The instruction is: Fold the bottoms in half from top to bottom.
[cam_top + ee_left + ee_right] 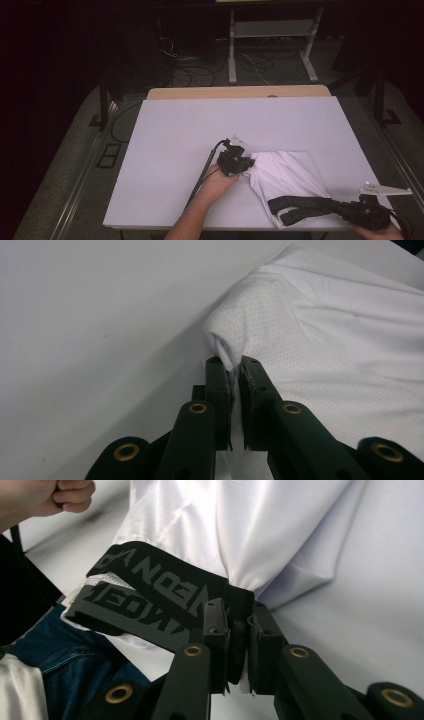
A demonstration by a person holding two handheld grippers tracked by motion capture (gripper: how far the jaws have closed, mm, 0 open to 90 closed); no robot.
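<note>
Your left hand-held gripper (pixel 231 371) is clamped tight on a pinch of the white mesh sports shorts (pixel 285 175); your right hand-held gripper (pixel 239 622) is closed on their black lettered elastic waistband (pixel 160 592). The garment lies stretched between both, on the white counter (pixel 175 140). Careful: that left bite is thin, so a hard pull could slip the fabric free.

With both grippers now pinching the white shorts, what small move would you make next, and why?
Probably lift both grippers together a little. The left gripper pinches a bunched corner of the white shorts, the right gripper clamps the black waistband, and the cloth between them lies rumpled on the table, so raising it should let it hang straight.
</note>
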